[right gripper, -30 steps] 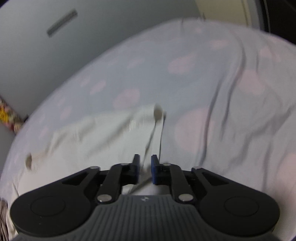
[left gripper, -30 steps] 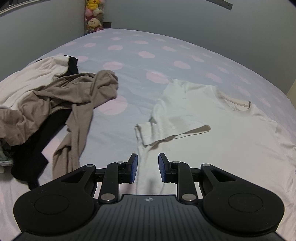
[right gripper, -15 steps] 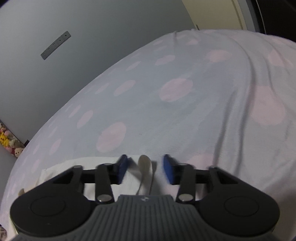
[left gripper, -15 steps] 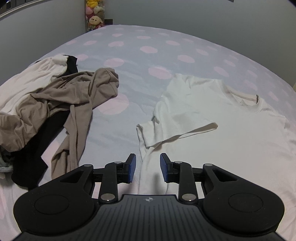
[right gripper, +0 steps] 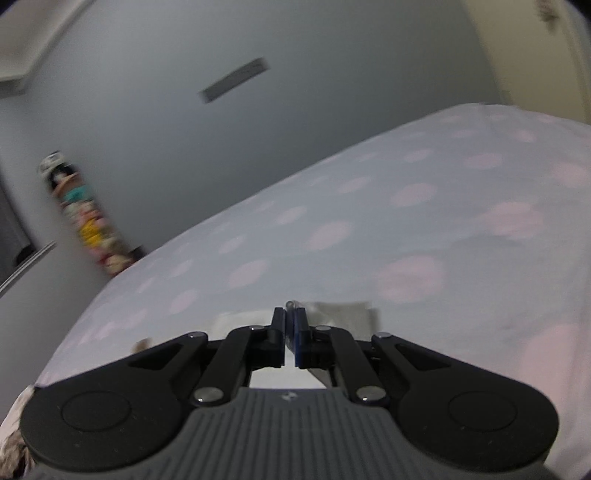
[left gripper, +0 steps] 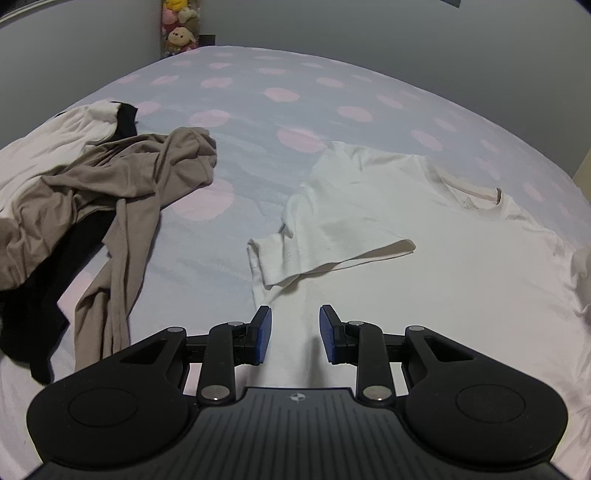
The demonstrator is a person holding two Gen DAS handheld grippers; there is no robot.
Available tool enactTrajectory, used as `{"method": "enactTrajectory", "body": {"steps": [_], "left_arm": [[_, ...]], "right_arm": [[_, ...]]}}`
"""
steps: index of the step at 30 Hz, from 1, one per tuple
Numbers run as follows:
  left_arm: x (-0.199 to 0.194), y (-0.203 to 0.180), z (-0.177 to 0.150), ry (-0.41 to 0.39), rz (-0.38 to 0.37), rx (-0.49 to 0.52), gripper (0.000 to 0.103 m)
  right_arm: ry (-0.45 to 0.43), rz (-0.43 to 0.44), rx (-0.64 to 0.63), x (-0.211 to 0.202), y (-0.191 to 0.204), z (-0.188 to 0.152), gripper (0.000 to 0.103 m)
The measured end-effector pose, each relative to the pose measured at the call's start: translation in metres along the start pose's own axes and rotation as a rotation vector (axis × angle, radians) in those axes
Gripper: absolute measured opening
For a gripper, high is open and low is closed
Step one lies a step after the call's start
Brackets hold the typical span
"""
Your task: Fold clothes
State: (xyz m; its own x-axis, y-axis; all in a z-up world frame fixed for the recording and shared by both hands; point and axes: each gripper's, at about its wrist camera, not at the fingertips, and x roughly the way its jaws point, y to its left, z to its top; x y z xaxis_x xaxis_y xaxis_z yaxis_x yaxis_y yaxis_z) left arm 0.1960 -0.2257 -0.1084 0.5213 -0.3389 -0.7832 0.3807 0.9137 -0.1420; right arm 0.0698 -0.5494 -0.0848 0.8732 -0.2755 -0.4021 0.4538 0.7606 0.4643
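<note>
A white T-shirt [left gripper: 424, 266] lies spread on the bed with its collar toward the far right and its left sleeve [left gripper: 325, 251] folded onto the body. My left gripper [left gripper: 295, 321] hovers open above the shirt's near left side, with nothing between its blue pads. In the blurred right wrist view my right gripper [right gripper: 290, 314] is shut on a fold of the shirt's white fabric [right gripper: 340, 314], which shows just beyond the fingertips. At the right edge of the left wrist view a bit of the shirt [left gripper: 580, 269] stands raised.
A heap of taupe clothing [left gripper: 122, 184], black clothing [left gripper: 40, 295] and white clothing [left gripper: 48, 136] lies on the left of the bed. The bedsheet [left gripper: 280, 118] is pale blue with pink dots. Soft toys [left gripper: 181, 26] are stacked in the far corner by the grey wall.
My right gripper went from open around the shirt's fold to shut on it, and its view has swung up toward the wall. The left gripper stayed open and backed off slightly.
</note>
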Motion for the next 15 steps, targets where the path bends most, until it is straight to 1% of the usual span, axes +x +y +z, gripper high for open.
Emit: {"method": "enactTrajectory", "body": {"steps": [3,6,7,8,9,10,12,15], "left_arm": [[-0.006,0.007,-0.003,-0.001,0.009,-0.027,0.026],[-0.012,0.014,-0.005,0.003,0.024,-0.043,0.026],[-0.014,0.016,-0.006,0.004,0.028,-0.047,0.026],[-0.016,0.018,-0.007,0.005,0.031,-0.050,0.026],[-0.019,0.020,-0.007,0.005,0.031,-0.053,0.026],[-0.021,0.021,-0.007,0.004,0.030,-0.055,0.026],[-0.026,0.025,-0.008,0.002,0.028,-0.059,0.026],[-0.031,0.030,-0.013,0.006,0.011,-0.070,0.027]], "right_arm": [[0.019,0.050,-0.036,0.014,0.021,-0.014,0.005],[0.067,0.111,-0.064,0.028,0.040,-0.029,0.006],[0.086,0.132,-0.081,0.032,0.045,-0.034,0.012],[0.111,0.141,-0.098,0.035,0.048,-0.038,0.014],[0.138,0.139,-0.109,0.037,0.050,-0.040,0.022],[0.141,0.143,-0.100,0.036,0.049,-0.039,0.028],[0.142,0.144,-0.081,0.032,0.043,-0.034,0.028],[0.131,0.101,-0.045,0.015,0.031,-0.018,0.028]]}}
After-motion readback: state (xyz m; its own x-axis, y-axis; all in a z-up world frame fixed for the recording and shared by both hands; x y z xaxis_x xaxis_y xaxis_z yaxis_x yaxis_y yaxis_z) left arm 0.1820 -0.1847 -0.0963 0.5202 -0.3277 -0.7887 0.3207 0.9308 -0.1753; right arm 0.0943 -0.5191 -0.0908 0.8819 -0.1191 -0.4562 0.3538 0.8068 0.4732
